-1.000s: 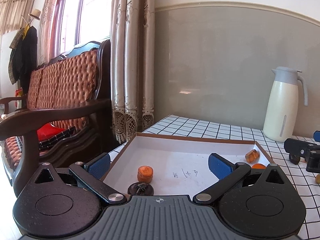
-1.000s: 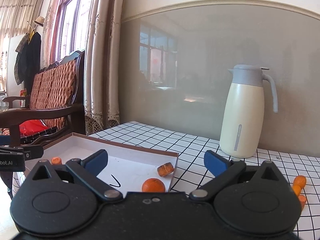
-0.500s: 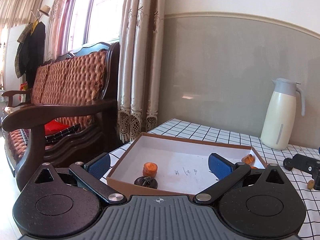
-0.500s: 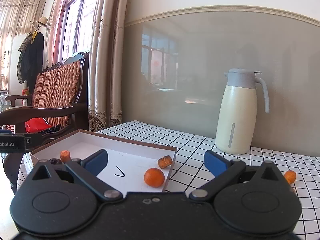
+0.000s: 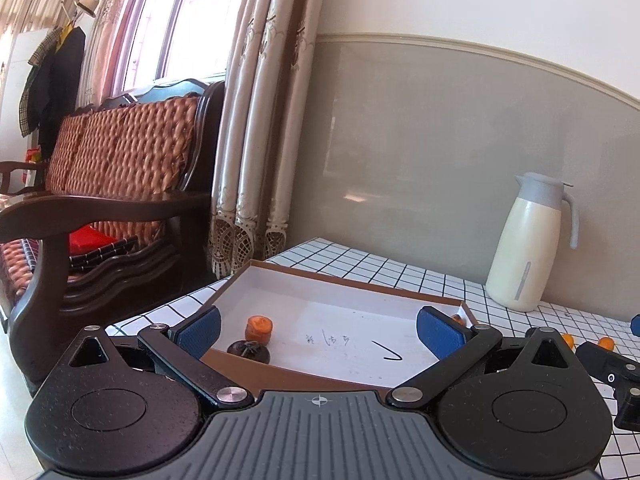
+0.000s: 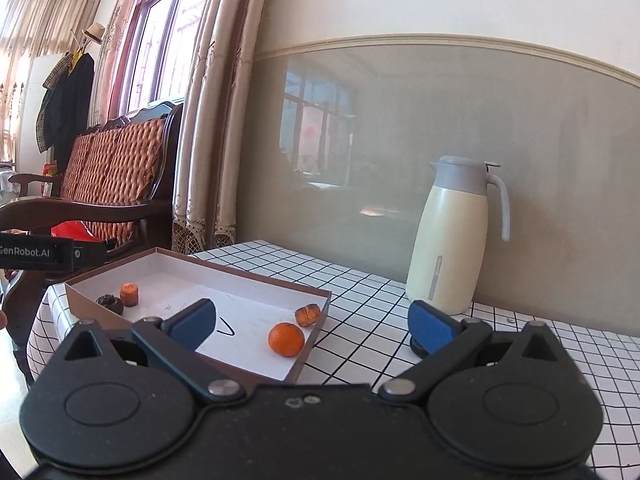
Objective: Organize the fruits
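Observation:
A shallow brown box (image 5: 304, 370) with a white floor sits on the checked table; it also shows in the right wrist view (image 6: 316, 322). Inside it lie a small orange fruit (image 5: 259, 328) and a dark fruit (image 5: 248, 350) near the left corner, and an orange (image 6: 286, 339) and a brownish piece (image 6: 307, 314) near the right wall. My left gripper (image 5: 320, 330) is open and empty just before the box's near wall. My right gripper (image 6: 312, 322) is open and empty, above the box's right corner. Two small oranges (image 5: 606, 343) lie on the table to the right.
A cream thermos jug (image 6: 454, 236) stands at the back of the table by the grey wall. A wooden sofa (image 5: 100, 200) and curtains (image 5: 260, 120) are to the left, past the table edge. A small dark object (image 6: 418, 347) lies behind my right gripper's right finger.
Both grippers have drawn back from the box and risen a little, so the box and jug look smaller. Both stayed open and empty. The fruits in the box have not moved.

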`<state>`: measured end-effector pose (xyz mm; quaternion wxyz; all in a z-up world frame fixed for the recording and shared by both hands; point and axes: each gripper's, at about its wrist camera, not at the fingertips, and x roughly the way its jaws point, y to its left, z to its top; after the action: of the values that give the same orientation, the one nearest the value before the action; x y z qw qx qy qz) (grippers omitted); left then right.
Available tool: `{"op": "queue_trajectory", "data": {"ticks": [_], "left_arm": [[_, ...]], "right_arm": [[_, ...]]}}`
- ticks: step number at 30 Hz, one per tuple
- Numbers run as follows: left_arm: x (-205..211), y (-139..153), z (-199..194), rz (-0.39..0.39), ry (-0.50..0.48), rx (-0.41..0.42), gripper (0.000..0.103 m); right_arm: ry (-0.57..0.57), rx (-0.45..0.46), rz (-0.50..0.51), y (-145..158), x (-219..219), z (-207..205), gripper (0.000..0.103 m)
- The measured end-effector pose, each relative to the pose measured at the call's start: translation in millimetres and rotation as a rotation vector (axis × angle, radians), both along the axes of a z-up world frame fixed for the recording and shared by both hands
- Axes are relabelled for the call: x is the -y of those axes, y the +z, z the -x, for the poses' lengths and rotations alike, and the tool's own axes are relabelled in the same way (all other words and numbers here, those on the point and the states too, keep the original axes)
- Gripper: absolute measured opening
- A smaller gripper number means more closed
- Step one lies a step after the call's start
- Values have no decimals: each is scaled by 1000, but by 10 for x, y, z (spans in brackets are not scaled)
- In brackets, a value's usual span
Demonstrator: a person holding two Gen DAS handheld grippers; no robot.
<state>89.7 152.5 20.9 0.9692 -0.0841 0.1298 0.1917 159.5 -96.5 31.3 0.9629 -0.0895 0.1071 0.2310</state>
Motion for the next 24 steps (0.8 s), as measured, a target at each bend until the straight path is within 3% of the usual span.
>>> {"op": "queue_trajectory", "data": {"ticks": [15,24], "left_arm": [[513,-9,-95,-25,-110,-10,103],[917,22,-103,-128,-211,-7,103]], "right_arm": [[-89,6,10,20,462,128,97],[-160,11,11,24,675,133,97]]}}
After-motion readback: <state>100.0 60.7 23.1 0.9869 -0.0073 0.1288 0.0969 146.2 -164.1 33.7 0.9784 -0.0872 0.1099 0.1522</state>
